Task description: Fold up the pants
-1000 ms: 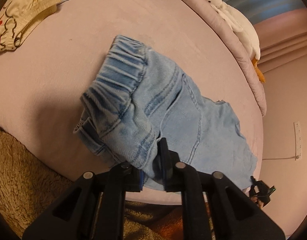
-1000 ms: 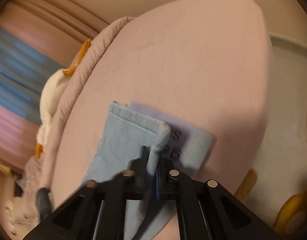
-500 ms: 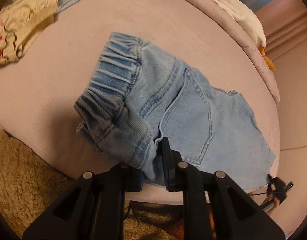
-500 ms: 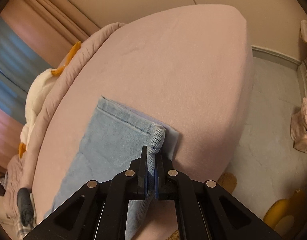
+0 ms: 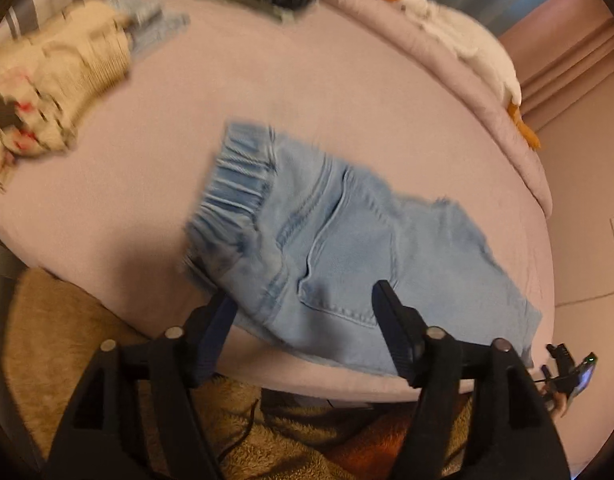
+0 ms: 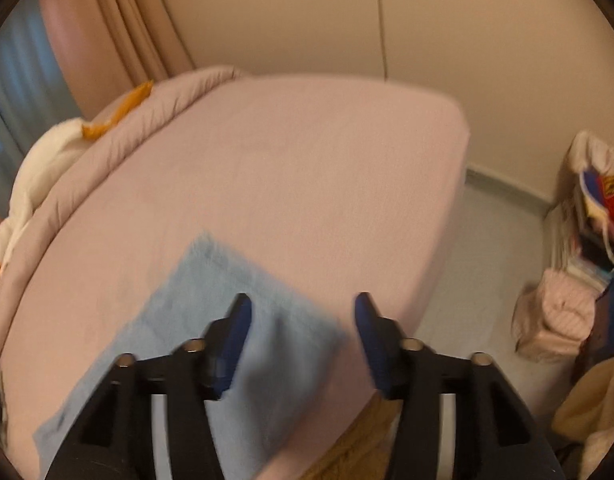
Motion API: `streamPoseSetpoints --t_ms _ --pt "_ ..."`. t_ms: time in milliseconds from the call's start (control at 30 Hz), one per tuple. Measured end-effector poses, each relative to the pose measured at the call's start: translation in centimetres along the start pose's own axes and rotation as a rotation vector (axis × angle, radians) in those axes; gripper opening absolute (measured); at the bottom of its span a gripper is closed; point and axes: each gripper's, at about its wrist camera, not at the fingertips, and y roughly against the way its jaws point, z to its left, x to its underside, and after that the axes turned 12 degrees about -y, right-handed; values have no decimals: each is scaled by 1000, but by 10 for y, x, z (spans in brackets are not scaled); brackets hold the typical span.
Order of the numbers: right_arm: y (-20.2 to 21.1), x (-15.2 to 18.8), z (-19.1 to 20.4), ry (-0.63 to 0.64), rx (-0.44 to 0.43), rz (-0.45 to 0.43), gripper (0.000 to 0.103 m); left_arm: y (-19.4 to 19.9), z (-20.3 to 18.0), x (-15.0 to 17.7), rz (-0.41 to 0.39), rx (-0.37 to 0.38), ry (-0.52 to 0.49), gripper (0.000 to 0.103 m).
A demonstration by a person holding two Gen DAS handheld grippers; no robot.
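Now both claws just opened, left claw [image 5: 303, 300], right claw [image 6: 301, 310], pants [image 5: 347, 248] released

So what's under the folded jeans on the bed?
The jeans lie flat on the pink bed sheet; only sheet shows around them. Anything beneath the denim is covered.

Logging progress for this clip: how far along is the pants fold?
Done: the light-blue denim pants lie folded lengthwise on the pink bed. In hand: nothing; the left gripper and right gripper have just been opening and stand clear. Left: probably a crosswise fold, hem to waistband.
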Motion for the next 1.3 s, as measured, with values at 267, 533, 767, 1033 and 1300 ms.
streamPoseSetpoints --t_ms 267,533,767,1033,1300 --pt "-46 -37 43 -16 -40 75 55 43 -58 -24 -261 -212 -143 84" --pt "-85 -13 54 58 -40 161 54 -55 -136 -67 -104 50 -284 61" --pt "-80 -10 68 154 -13 70 20 -146 -201 -83 70 135 -382 22" --pt "-63 -29 71 107 91 -115 0 -174 -202 -96 61 101 -355 22" --pt "-83 -41 32 24 -10 56 0 -187 -203 -97 98 125 -337 23"
